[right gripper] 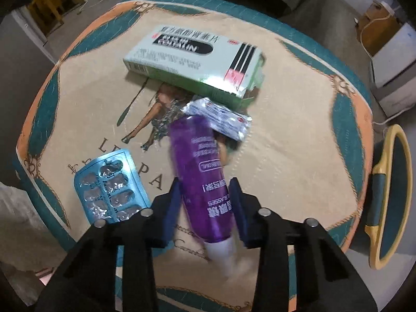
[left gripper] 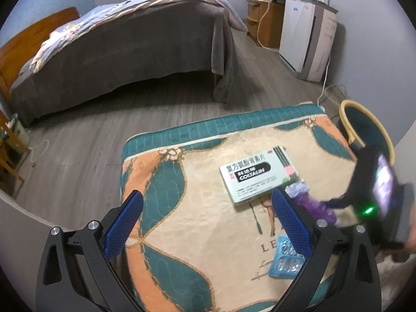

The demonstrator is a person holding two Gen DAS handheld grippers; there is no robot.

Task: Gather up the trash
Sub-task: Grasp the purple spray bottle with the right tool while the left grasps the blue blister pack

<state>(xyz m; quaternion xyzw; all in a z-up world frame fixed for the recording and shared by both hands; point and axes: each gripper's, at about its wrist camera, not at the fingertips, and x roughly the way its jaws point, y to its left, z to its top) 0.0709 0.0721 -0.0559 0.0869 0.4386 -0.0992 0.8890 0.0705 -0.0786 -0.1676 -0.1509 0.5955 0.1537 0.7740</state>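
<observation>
Several bits of trash lie on a patterned cushion [left gripper: 182,234] [right gripper: 286,156]. A pale green medicine box [left gripper: 257,176] [right gripper: 192,57] sits near the middle, and a crumpled foil sachet [left gripper: 297,188] [right gripper: 221,117] lies beside it. A blue blister pack [left gripper: 286,257] [right gripper: 111,189] rests near the front edge. My right gripper [right gripper: 205,182] [left gripper: 335,202] points steeply down and is shut on a purple tube [right gripper: 200,171] [left gripper: 314,205], which has its white cap toward the camera. My left gripper [left gripper: 208,195] hovers open over the cushion with nothing between its fingers.
A teal bin with a yellow rim [left gripper: 364,127] [right gripper: 390,195] stands on the floor just right of the cushion. Beyond are a bed [left gripper: 130,46], a wooden nightstand [left gripper: 265,20], a white appliance [left gripper: 306,39] with a cable, and wooden furniture [left gripper: 10,156] at the left.
</observation>
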